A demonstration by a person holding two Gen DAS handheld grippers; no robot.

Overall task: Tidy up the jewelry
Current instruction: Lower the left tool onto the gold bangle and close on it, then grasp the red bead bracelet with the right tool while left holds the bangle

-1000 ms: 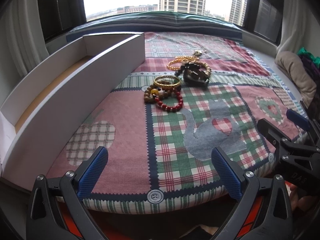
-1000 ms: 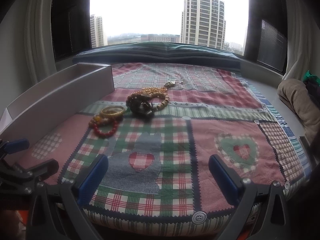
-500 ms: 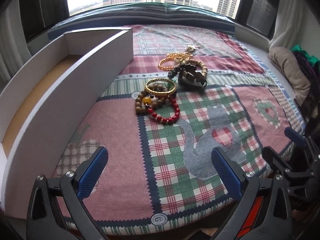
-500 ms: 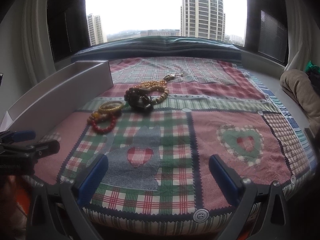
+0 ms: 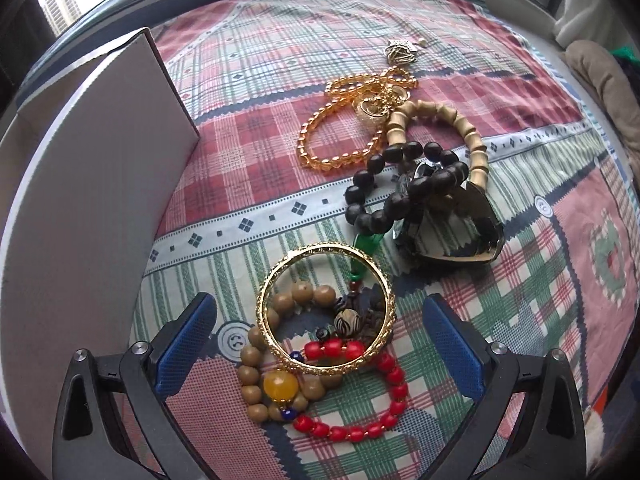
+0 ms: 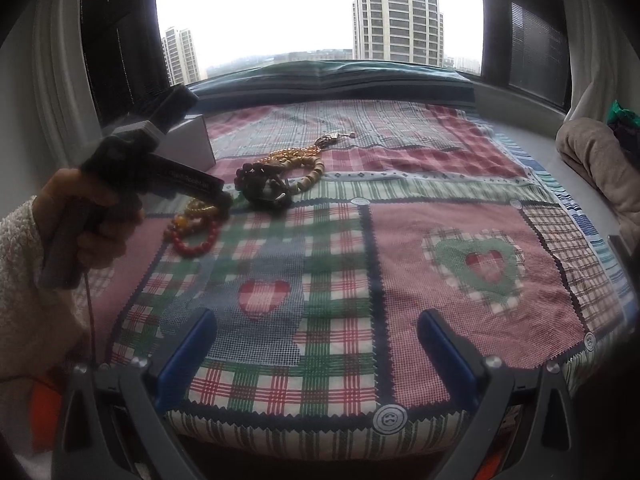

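Note:
My left gripper (image 5: pixel 320 344) is open and low over the patchwork quilt. Its blue pads (image 5: pixel 188 344) flank a gold bangle (image 5: pixel 326 308), which lies on a tan bead bracelet (image 5: pixel 256 360) with a yellow bead and a red bead bracelet (image 5: pixel 360 432). Farther back lie a black bead bracelet (image 5: pixel 400 196), a dark heart-shaped piece (image 5: pixel 452 232), a bamboo-coloured bracelet (image 5: pixel 464 132), an amber bead strand (image 5: pixel 320 136) and a gold pendant (image 5: pixel 400 54). My right gripper (image 6: pixel 316 356) is open and empty near the quilt's front edge, well short of the jewelry pile (image 6: pixel 276 180).
A long white open box (image 5: pixel 92 200) runs along the left of the quilt. In the right wrist view a hand (image 6: pixel 96 216) in a fuzzy white sleeve holds the left gripper (image 6: pixel 226 200). Folded beige fabric (image 6: pixel 592 160) lies at the far right. A window ledge closes the back.
My left gripper has moved forward and down from the quilt's front edge to straddle the bangle cluster. The right gripper has hardly moved.

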